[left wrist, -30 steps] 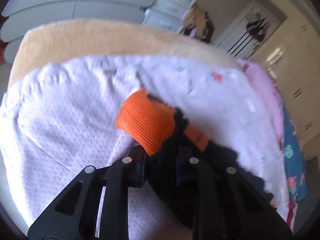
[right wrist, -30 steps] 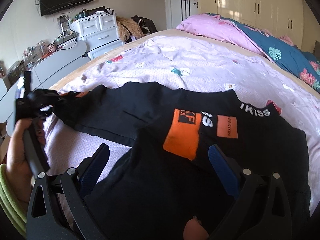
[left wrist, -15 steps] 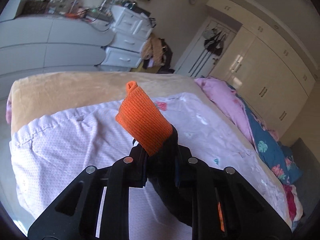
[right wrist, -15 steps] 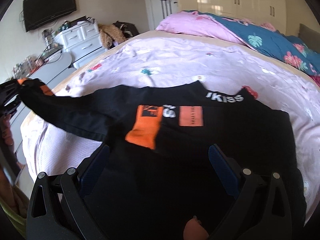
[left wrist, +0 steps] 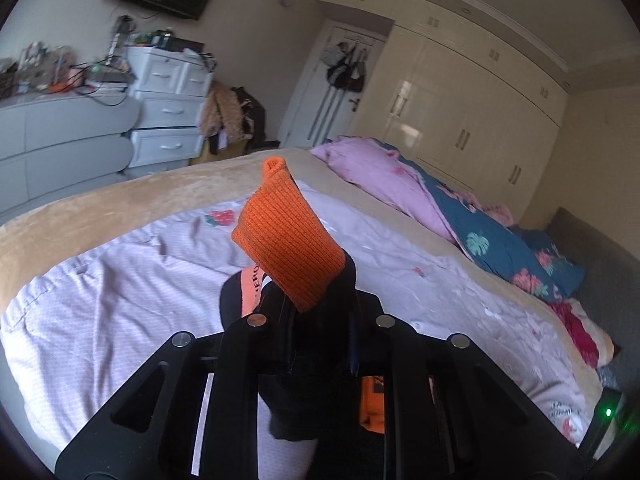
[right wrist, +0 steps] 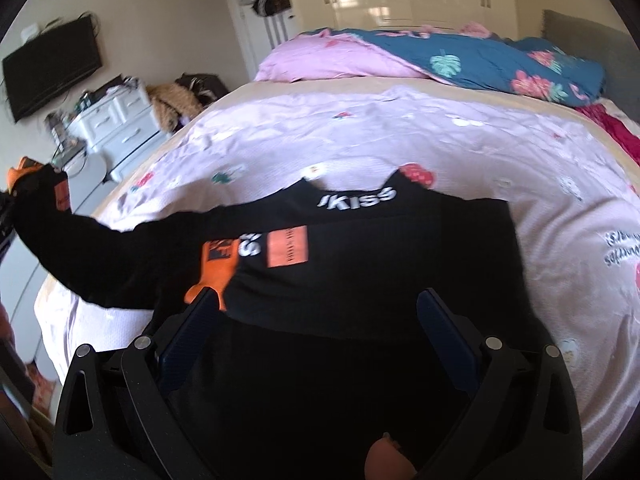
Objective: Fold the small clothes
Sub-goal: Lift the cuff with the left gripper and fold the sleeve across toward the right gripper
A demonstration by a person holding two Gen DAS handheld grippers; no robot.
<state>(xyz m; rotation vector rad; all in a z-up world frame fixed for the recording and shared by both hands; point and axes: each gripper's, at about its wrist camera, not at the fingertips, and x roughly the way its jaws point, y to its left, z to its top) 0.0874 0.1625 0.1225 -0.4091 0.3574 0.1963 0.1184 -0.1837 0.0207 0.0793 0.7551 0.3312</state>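
A black long-sleeved shirt (right wrist: 380,264) with orange patches and white lettering lies on the lilac bedsheet (right wrist: 360,140). My left gripper (left wrist: 320,316) is shut on the end of its sleeve, and the orange cuff (left wrist: 288,236) sticks up beyond the fingers. In the right wrist view that sleeve (right wrist: 100,248) stretches out to the left, lifted off the bed, with the cuff (right wrist: 24,168) at the far left edge. My right gripper (right wrist: 320,312) is open and empty, hovering over the lower part of the shirt.
A pink and teal floral quilt (right wrist: 440,56) is heaped at the far side of the bed. A white chest of drawers (left wrist: 168,112) and grey cabinets (left wrist: 60,148) stand beyond the bed's left edge. Wardrobes (left wrist: 472,112) line the back wall.
My left gripper has lifted the sleeve up and tilted from facing the bed to facing the room. The right gripper has turned right and closer to the shirt, still open.
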